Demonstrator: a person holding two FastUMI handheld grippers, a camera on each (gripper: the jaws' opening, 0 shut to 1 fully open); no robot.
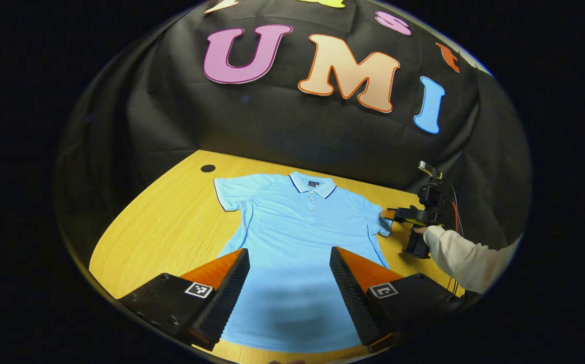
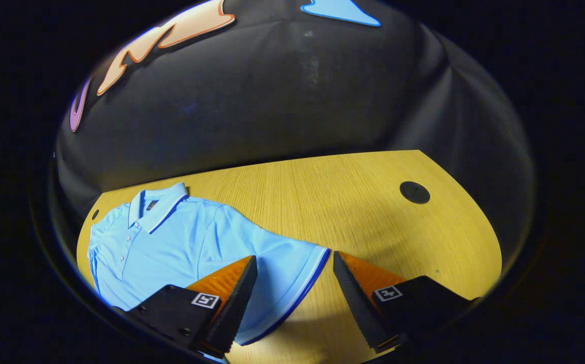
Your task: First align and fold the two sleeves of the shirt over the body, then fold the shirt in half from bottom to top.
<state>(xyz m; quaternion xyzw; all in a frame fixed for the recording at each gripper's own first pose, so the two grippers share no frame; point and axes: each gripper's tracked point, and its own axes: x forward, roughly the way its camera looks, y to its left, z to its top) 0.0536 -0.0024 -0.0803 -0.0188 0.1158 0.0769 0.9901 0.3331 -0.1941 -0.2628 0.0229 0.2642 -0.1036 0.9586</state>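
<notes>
Left gripper [image 1: 288, 263] spread wide above the lower body of the blue shirt [image 1: 297, 227], gripping nothing. Right gripper [image 2: 292, 268] likewise parted at the sleeve cuff [image 2: 297, 283]. Shirt flat mid-table [image 2: 348, 202], collar [image 1: 312, 184] toward the far edge.

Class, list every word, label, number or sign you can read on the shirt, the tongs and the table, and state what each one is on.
None can be read.
Shirt neck label: too small to read.
Left tongs square markers: coded patterns, no words.
Right tongs square markers: coded patterns, no words.
Table: no writing seen.
</notes>
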